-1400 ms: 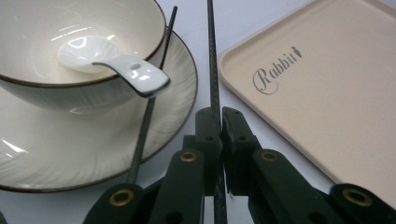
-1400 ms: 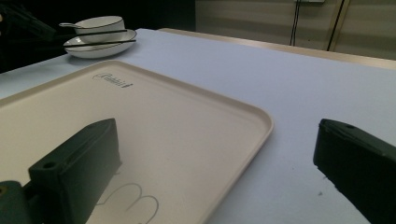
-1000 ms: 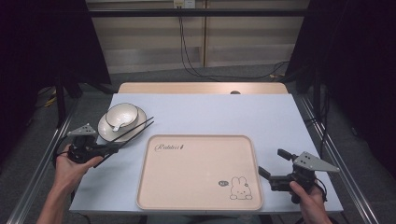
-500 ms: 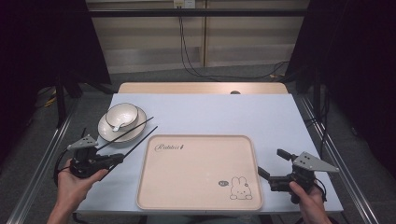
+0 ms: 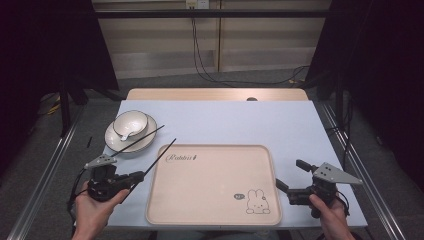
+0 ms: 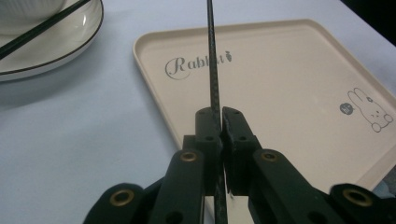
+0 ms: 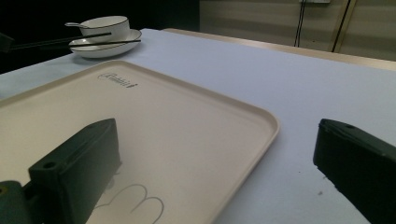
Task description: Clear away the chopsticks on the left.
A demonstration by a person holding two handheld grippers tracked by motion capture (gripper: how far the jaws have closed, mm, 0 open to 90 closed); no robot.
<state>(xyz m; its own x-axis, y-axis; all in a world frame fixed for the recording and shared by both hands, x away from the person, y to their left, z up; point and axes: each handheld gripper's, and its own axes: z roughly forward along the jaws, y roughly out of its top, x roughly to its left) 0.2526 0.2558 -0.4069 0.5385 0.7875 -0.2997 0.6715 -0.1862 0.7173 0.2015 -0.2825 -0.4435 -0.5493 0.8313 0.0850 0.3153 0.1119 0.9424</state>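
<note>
Two thin black chopsticks: one (image 5: 136, 140) resting across the white plate (image 5: 116, 141) near the bench's left edge, one (image 5: 159, 159) pinched by the left hand-held gripper (image 5: 141, 175), tip over the beige tray's (image 5: 210, 200) far-left corner, pointing diagonally far-right. Right hand-held gripper (image 5: 290, 176) spread.

1. Chopstick (image 5: 159, 161): thin, black, lifted off the table, pointing up over the tray's (image 5: 215, 220) left edge.
2. Second chopstick (image 5: 135, 140): black, lying slantwise across the plate (image 5: 116, 143).

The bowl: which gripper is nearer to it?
Left. The left gripper is just below the bowl, holding a chopstick; the right gripper is across the tray.
</note>
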